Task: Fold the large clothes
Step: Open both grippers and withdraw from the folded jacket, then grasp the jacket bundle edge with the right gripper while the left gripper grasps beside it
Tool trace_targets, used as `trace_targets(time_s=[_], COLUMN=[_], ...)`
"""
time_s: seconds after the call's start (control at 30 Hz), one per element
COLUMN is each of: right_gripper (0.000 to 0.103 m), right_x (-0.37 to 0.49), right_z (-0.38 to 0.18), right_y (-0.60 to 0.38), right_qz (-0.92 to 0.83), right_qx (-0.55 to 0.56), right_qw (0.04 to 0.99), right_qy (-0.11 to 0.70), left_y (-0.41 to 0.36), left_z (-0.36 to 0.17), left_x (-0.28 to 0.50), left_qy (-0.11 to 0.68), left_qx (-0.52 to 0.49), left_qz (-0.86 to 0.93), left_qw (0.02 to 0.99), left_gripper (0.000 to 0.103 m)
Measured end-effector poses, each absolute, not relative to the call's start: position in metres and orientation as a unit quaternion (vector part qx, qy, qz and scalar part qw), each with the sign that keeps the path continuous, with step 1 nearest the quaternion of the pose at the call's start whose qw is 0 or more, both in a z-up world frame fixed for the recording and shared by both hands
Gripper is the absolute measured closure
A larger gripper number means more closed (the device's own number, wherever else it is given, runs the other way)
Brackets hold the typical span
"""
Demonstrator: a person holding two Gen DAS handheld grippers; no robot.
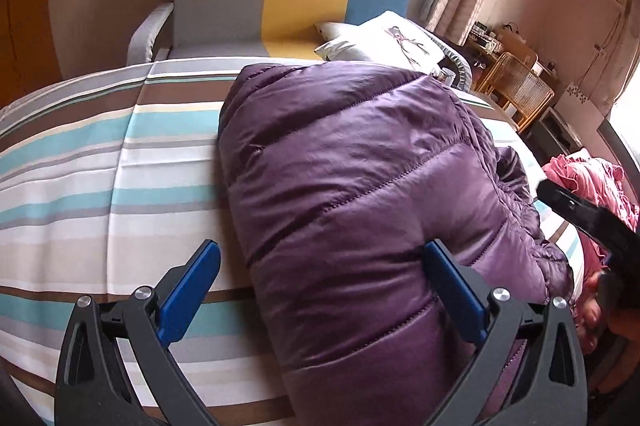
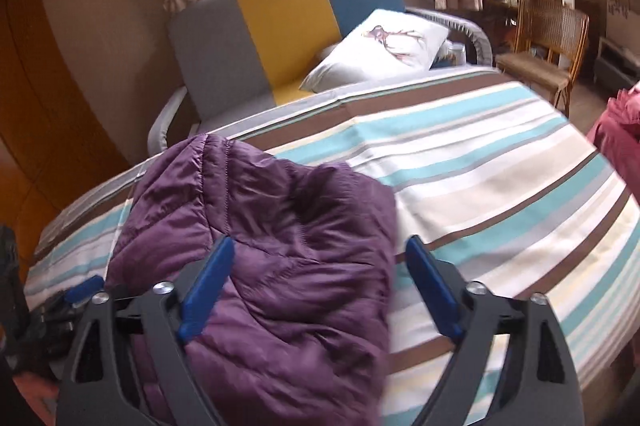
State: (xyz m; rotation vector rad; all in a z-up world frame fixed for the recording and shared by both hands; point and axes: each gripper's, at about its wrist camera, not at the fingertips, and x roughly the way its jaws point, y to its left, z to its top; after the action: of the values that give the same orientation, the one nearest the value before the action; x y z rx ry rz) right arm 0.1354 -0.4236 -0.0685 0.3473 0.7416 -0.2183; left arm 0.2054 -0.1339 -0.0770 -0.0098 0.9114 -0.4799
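A purple quilted down jacket (image 1: 360,186) lies bundled on a bed with a striped cover (image 1: 100,186). My left gripper (image 1: 326,270) hovers over the jacket's near end. It is open, its blue pads wide apart, one over the striped cover and one over the jacket, and neither presses on the fabric. In the right wrist view the jacket (image 2: 280,246) fills the lower left. My right gripper (image 2: 320,288) is open above the jacket's right edge and holds nothing. The right gripper's dark body (image 1: 592,222) shows at the left wrist view's right edge.
A grey, yellow and blue armchair (image 2: 280,26) stands past the bed with a white pillow (image 2: 384,46) beside it. A wicker chair (image 2: 548,38) and a cluttered desk are at the far right. Pink cloth (image 1: 588,182) lies at the bed's right side.
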Motion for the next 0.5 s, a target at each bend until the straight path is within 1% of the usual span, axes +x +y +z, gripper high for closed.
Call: trace_targets(time_s=[0.1,0.23,0.27,0.37,0.5], right_gripper=[0.021,0.032,0.033,0.033,0.033], right_x=[0.127,0.126,0.127,0.129,0.134], right_z=[-0.069,-0.083,-0.087,-0.106,-0.125], right_y=[-0.432,-0.446,-0.449,-0.451,-0.453], right_qz=[-0.108,-0.093,-0.085,-0.063,-0.049], right_qx=[0.184,0.214,0.225,0.264,0.283], right_qw=[0.906,0.891,0.885,0.866,0.850], right_qy=[0.367,0.389,0.398,0.419,0.442], left_y=[-0.124,-0.108,-0.105,-0.103,-0.106], left_z=[-0.075,-0.073,-0.075,-0.083,-0.091], left_x=[0.208,0.213,0.215,0.222,0.224], left_qy=[0.434,0.437,0.448,0.474,0.495], left_qx=[-0.011,-0.030,-0.037,-0.054,-0.062], left_qz=[-0.226,-0.216,-0.218,-0.237,-0.272], left_qw=[0.872,0.873,0.866,0.846,0.823], left_gripper=[0.002,0.002,0.002,0.002,0.002])
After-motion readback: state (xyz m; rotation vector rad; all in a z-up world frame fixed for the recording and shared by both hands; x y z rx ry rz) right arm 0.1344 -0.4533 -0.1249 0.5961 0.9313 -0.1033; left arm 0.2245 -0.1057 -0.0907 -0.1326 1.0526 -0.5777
